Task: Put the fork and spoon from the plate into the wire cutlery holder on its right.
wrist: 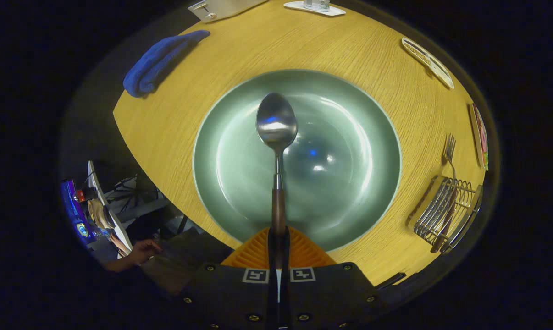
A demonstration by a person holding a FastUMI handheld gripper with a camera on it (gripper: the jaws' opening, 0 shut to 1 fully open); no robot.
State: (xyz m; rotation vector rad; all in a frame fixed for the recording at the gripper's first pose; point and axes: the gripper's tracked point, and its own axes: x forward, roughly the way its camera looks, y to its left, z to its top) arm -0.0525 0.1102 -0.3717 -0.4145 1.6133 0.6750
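My gripper (pixel 278 243) is shut on the brown wooden handle of the spoon (pixel 276 137). The spoon points straight ahead from the fingers, its steel bowl hanging over the middle of the grey-green plate (pixel 350 114). The plate lies on the wooden table, just beyond the fingers. To the plate's right stands the wire cutlery holder (pixel 446 211). The fork (pixel 450 156) lies in the holder with its tines sticking out past the far end.
A blue cloth (pixel 159 59) lies on the table far left of the plate. Flat items (pixel 427 60) sit along the far right rim, and a white tray (pixel 313 8) at the far edge. A person's hand (pixel 141 253) shows low left beside the table.
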